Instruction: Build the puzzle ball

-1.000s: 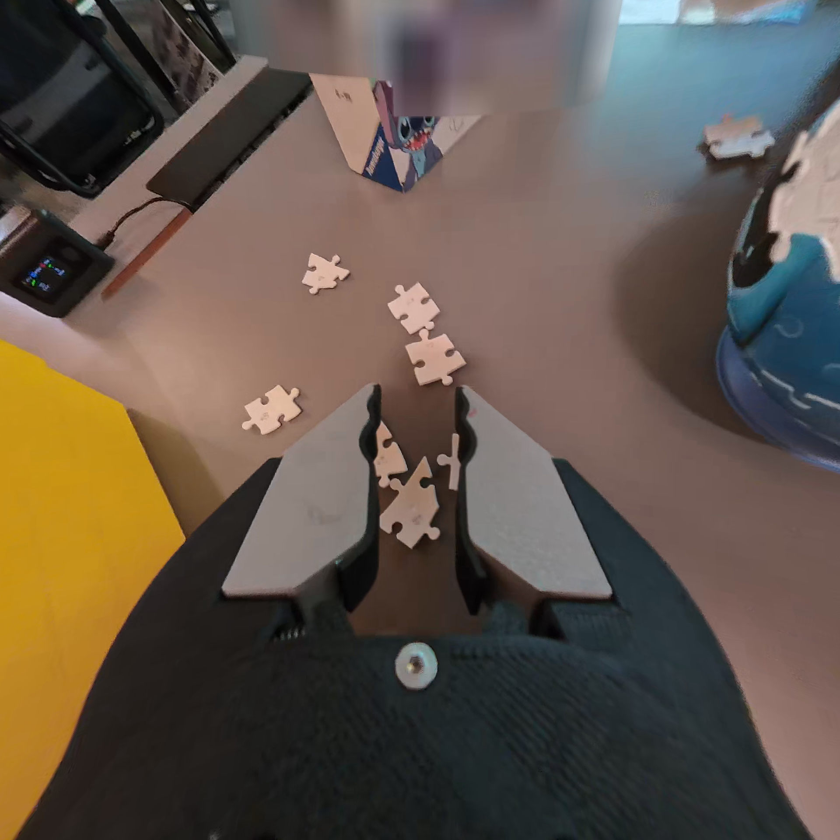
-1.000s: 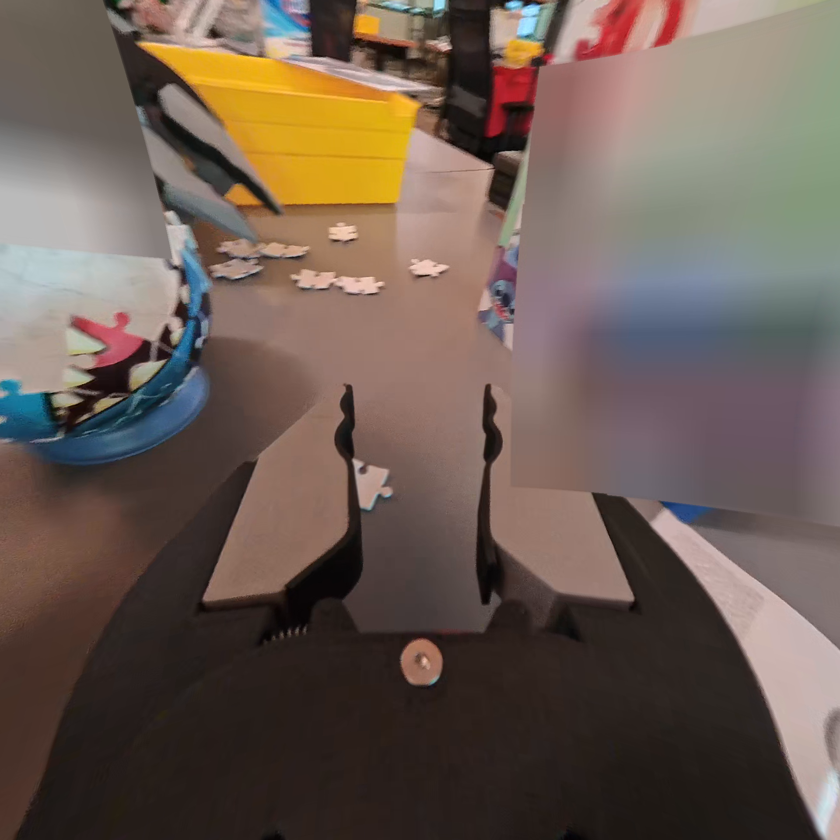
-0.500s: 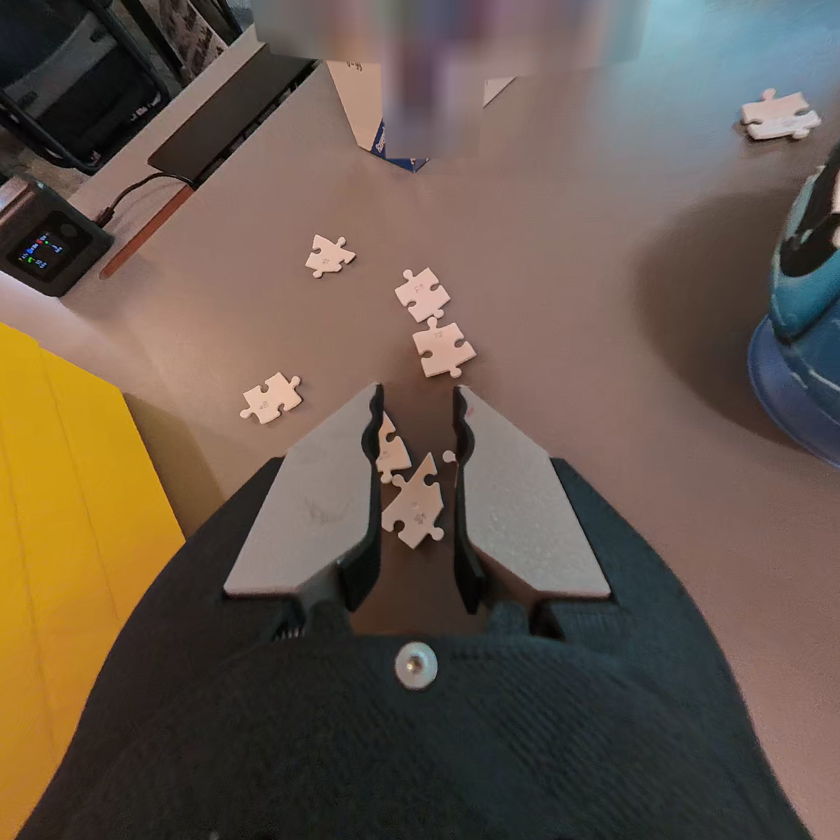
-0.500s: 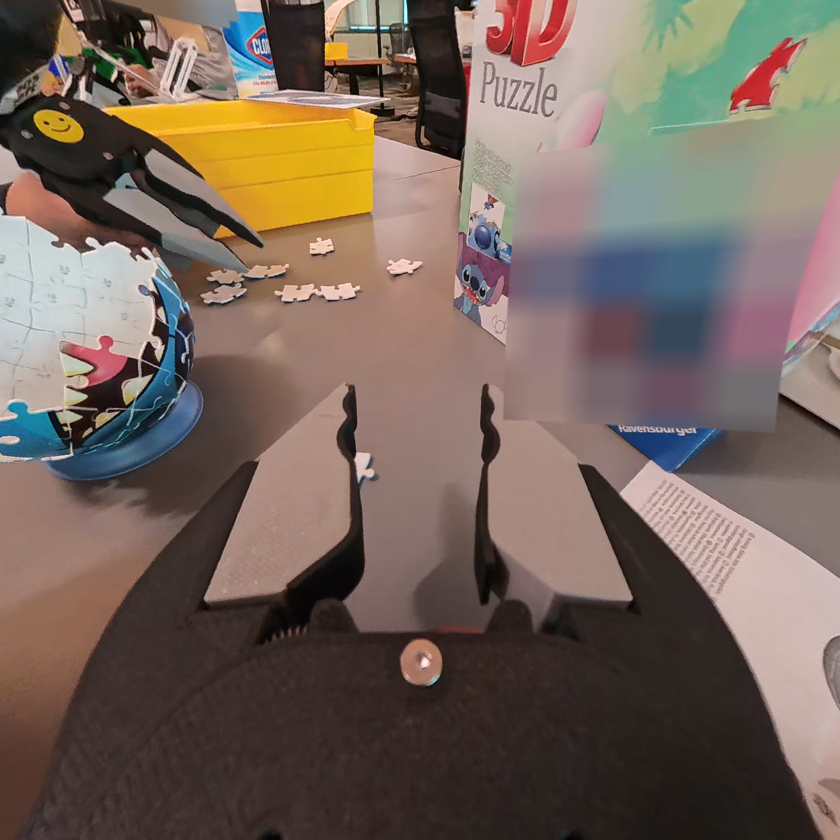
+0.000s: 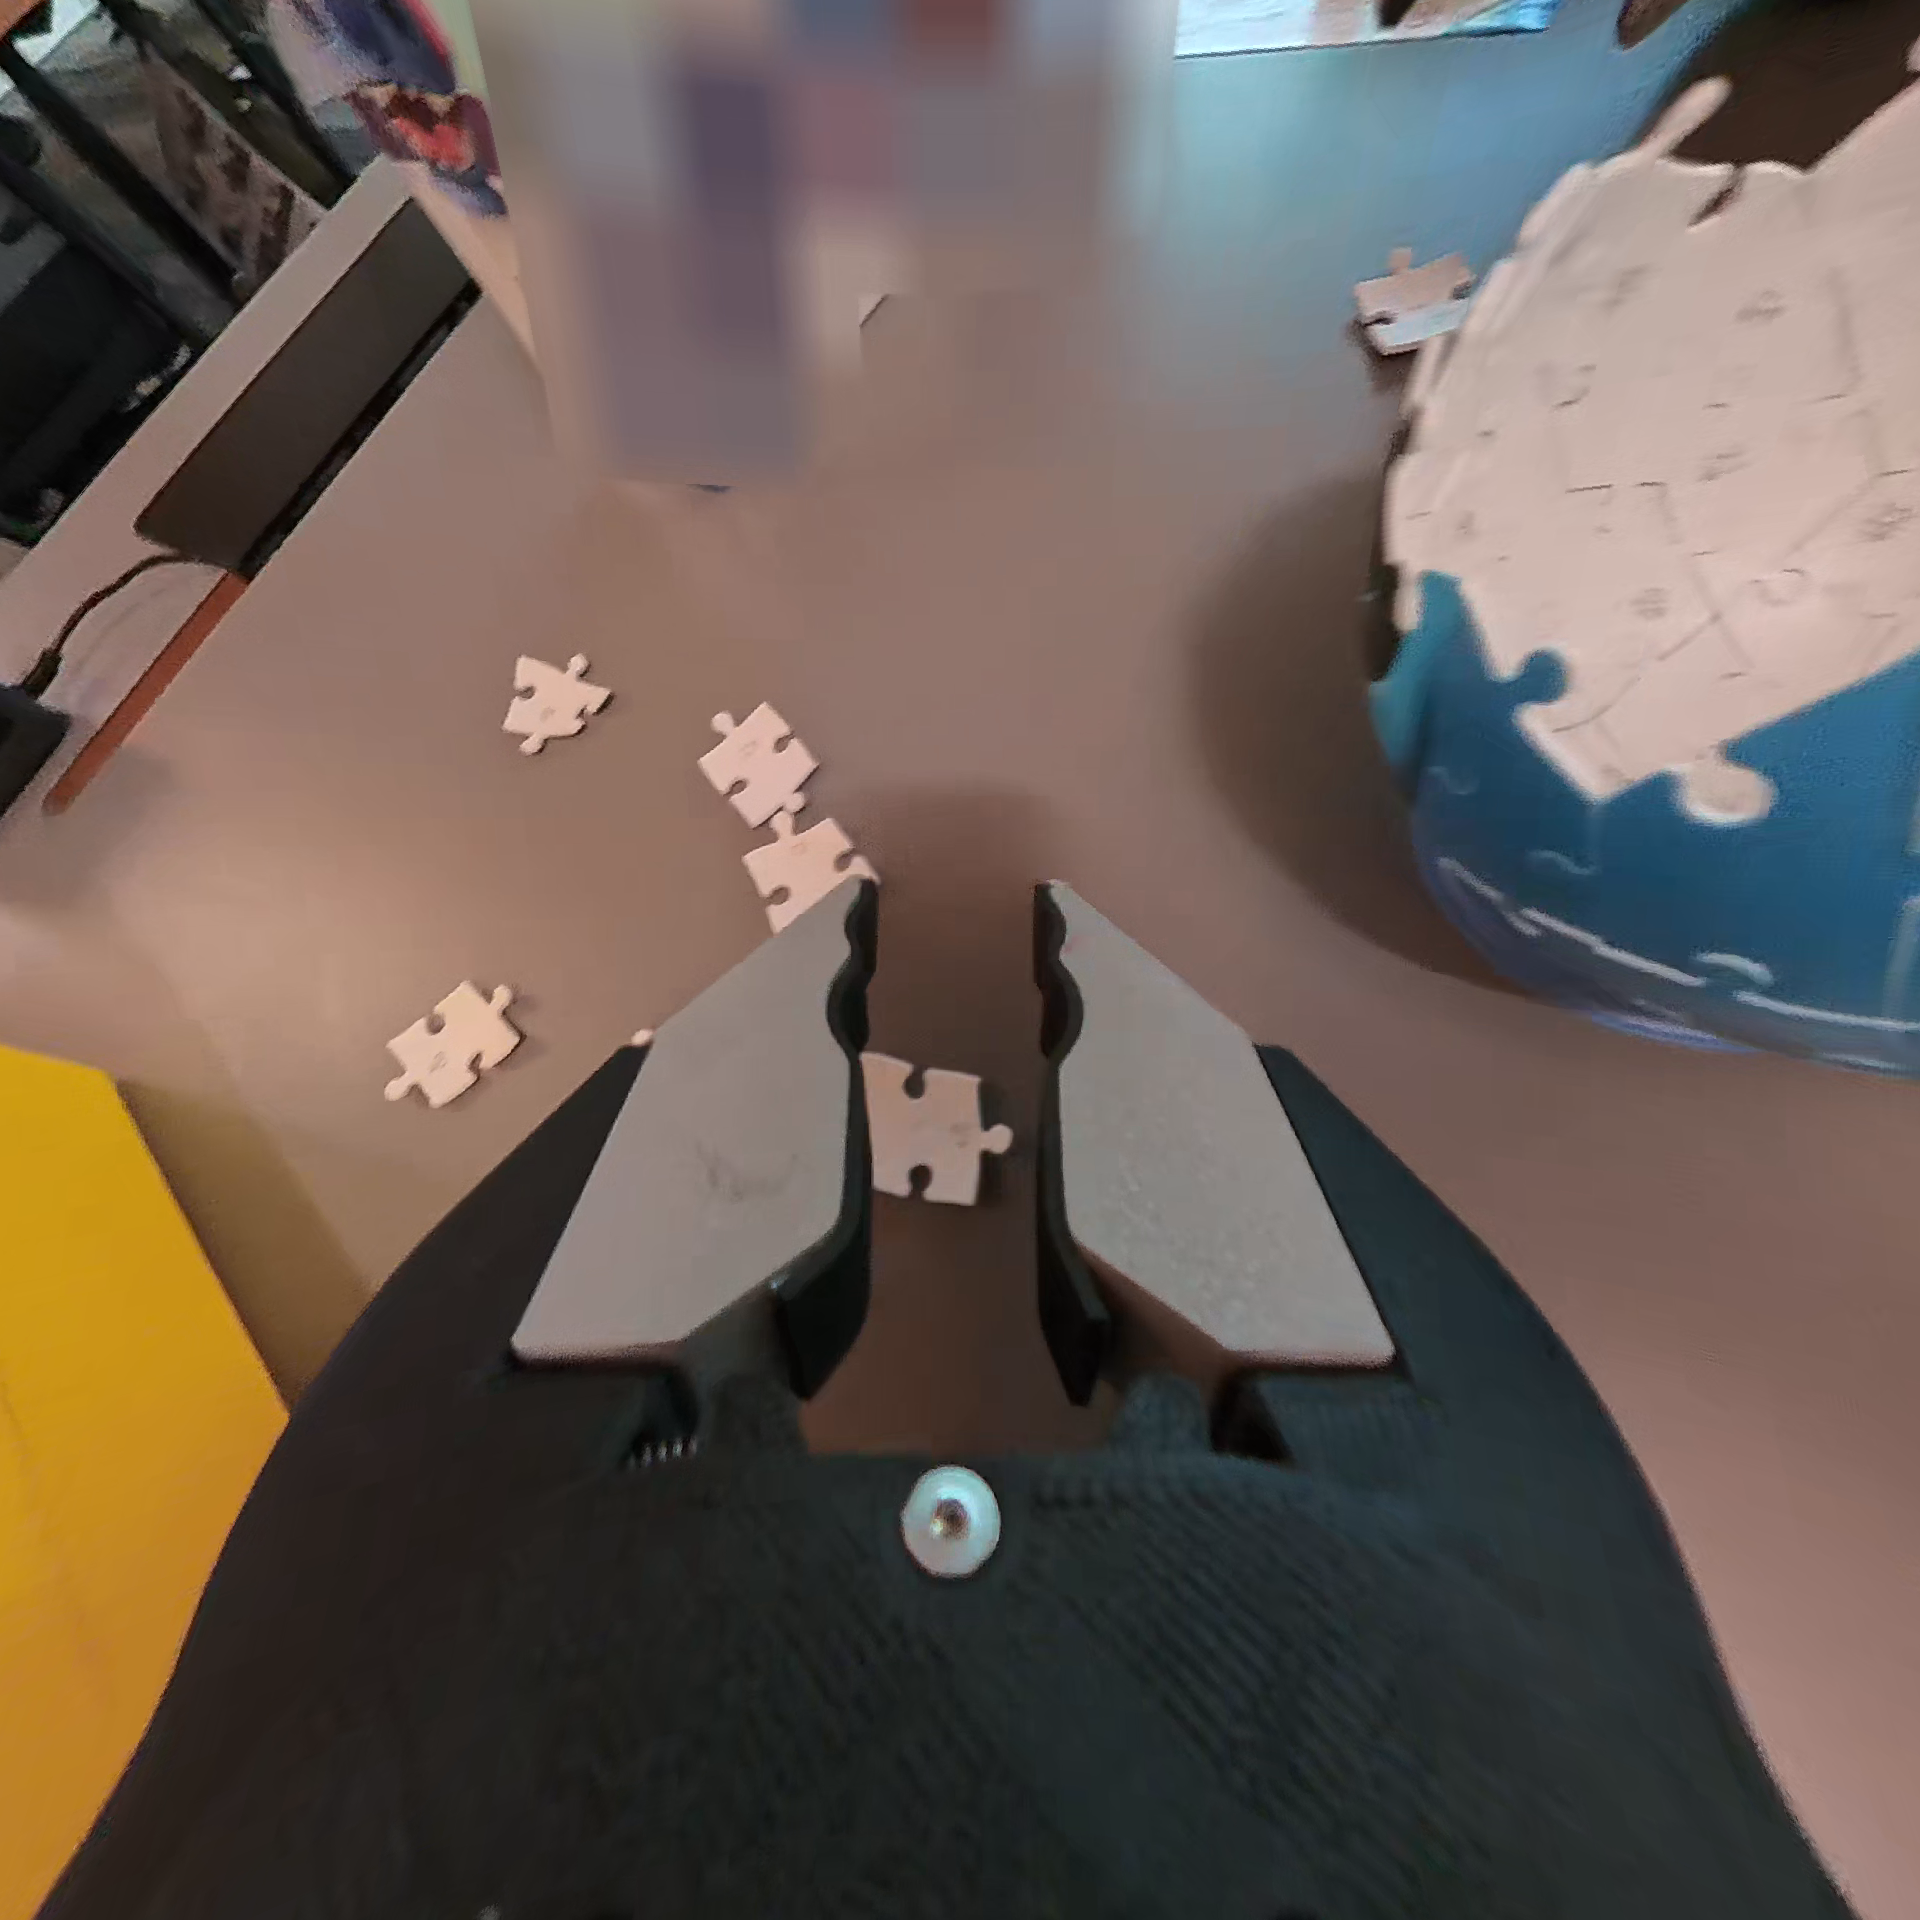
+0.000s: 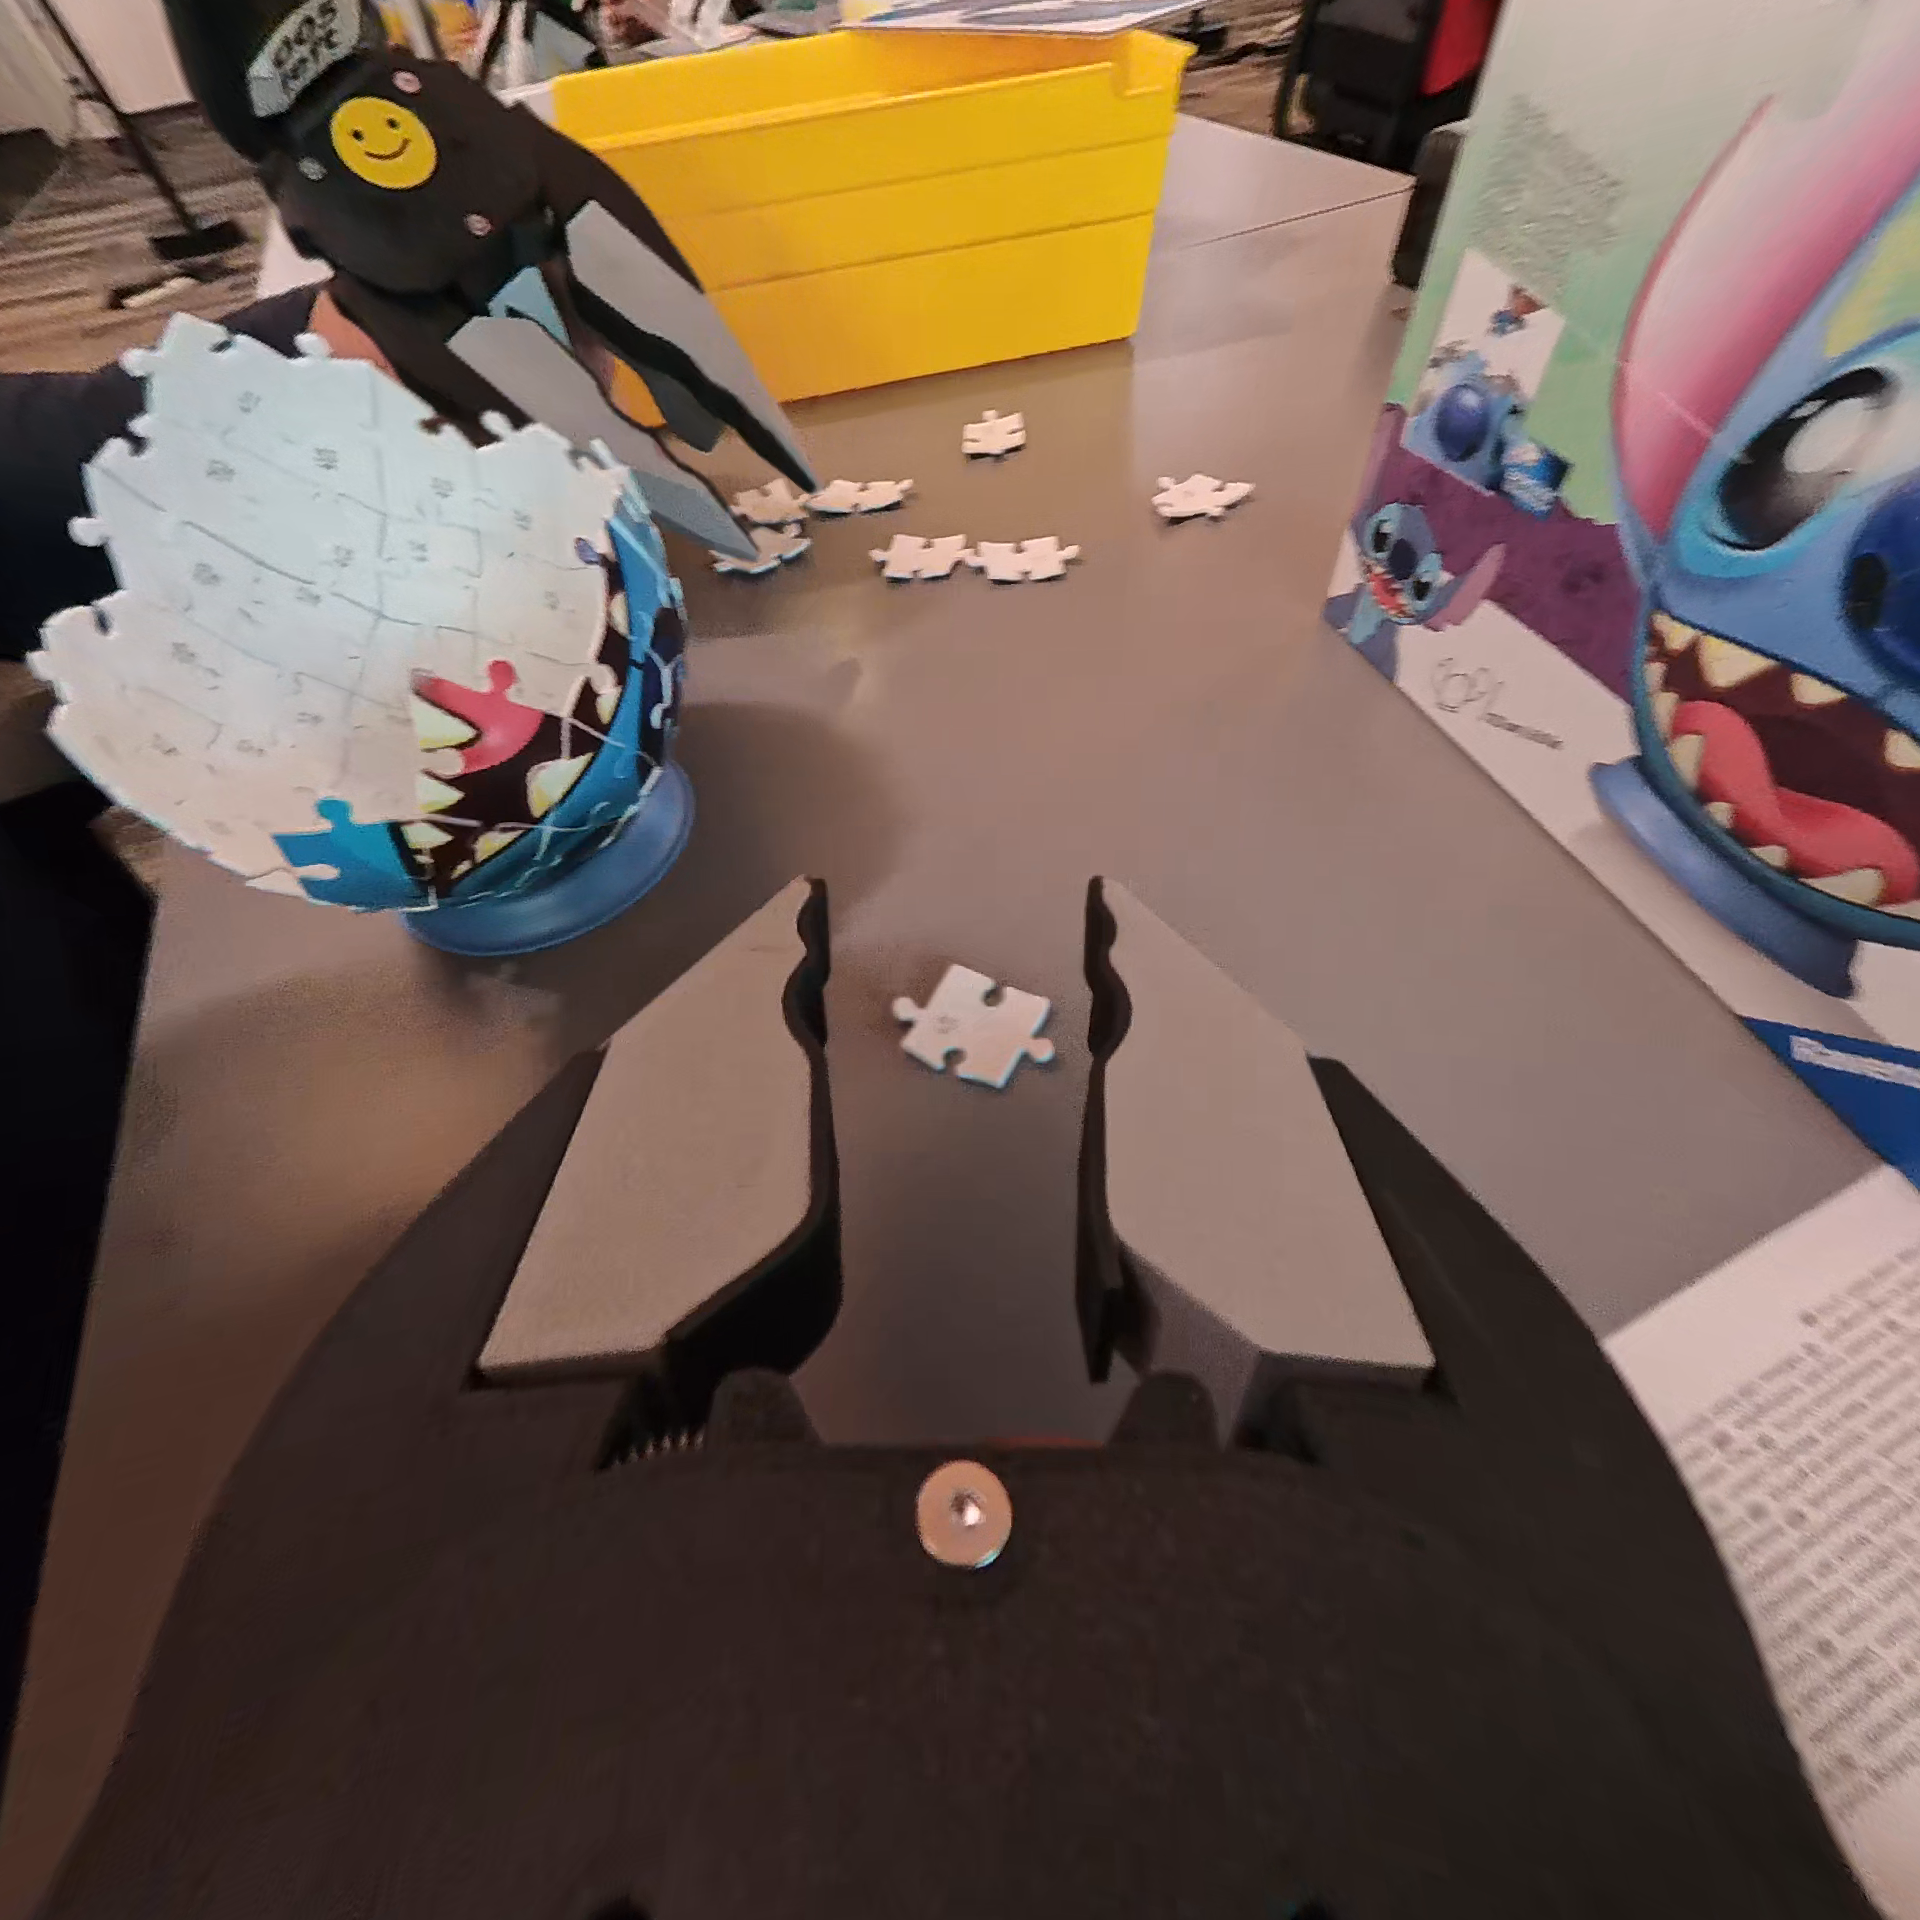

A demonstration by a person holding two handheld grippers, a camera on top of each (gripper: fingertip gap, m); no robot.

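Roughly half of the puzzle ball (image 6: 353, 665) looks built, though the wide lens and some blur make that a rough estimate: the lower shell sits in its blue stand (image 6: 582, 894) and a white-backed curved section rises on one side, while the top is open and jagged. About seven or eight loose pieces are not yet placed, all lying white side up on the desk (image 6: 1195, 831).

The right claw (image 6: 951, 904) is released, its jaws spread and empty, held low and nearly level with the desk. One single piece (image 6: 975, 1023) lies flat between and just under its fingertips, touching neither as far as can be seen. The ball stands ahead and to the left of this claw, the puzzle box (image 6: 1662, 540) ahead to its right, and a printed sheet (image 6: 1787, 1455) beside its right flank.

The left claw (image 5: 954, 904) is also released and empty, tilted steeply down at the desk. Another loose piece (image 5: 930, 1132) lies under the gap between its jaws, partly hidden by the left finger. A scatter of pieces (image 5: 769, 774) lies ahead and to its left, a yellow bin (image 5: 94, 1403) is close at its left flank, and the ball (image 5: 1683, 665) is ahead to its right.
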